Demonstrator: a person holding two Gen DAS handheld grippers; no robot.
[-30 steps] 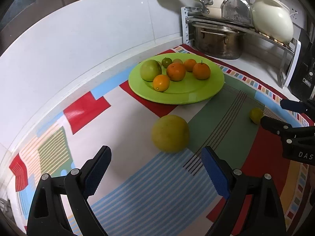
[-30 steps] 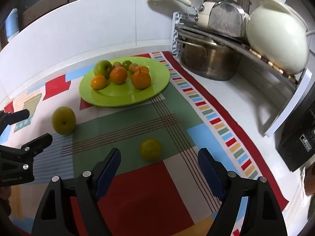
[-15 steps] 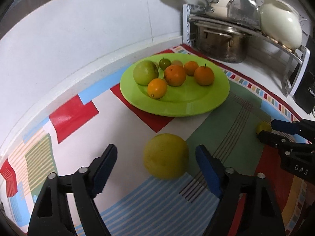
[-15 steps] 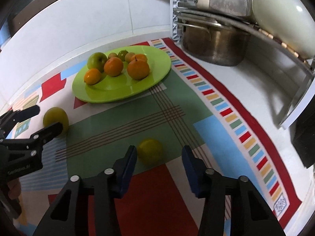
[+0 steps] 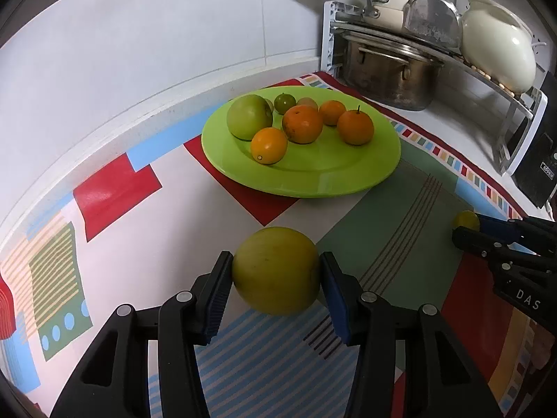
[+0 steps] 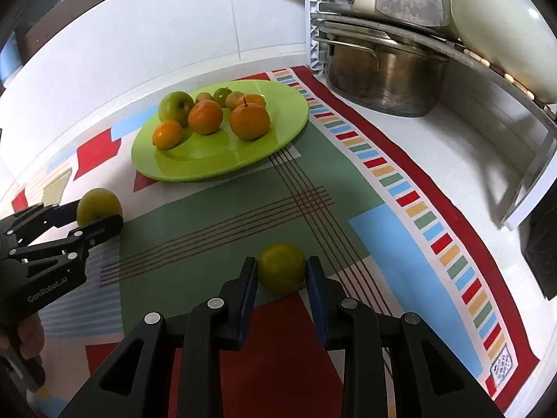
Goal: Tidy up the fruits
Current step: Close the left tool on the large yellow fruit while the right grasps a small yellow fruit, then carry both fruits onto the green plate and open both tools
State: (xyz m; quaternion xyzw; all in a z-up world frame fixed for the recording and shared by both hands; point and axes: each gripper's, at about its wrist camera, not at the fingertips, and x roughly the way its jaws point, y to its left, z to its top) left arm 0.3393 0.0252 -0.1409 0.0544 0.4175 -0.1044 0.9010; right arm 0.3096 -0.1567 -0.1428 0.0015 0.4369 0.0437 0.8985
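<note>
A green plate (image 5: 348, 174) holds several oranges, a green apple (image 5: 249, 116) and small green fruits; it also shows in the right wrist view (image 6: 216, 163). My left gripper (image 5: 276, 278) is shut on a large yellow-green fruit (image 5: 275, 270) resting on the patterned mat. My right gripper (image 6: 282, 273) is shut on a small yellow-green fruit (image 6: 281, 266), also on the mat. Each gripper shows in the other's view, the right one (image 5: 466, 226) and the left one (image 6: 99, 214).
A metal rack (image 6: 383, 24) at the back right holds a steel pot (image 6: 383, 76), pans and a white kettle (image 6: 504, 24). A white tiled wall runs behind the plate. A black appliance (image 5: 538, 170) stands at the far right.
Both grippers moved forward and closed: the left jaws now clamp the large yellow-green fruit, the right jaws clamp the small one. One second ago both were wide open, short of the fruits.
</note>
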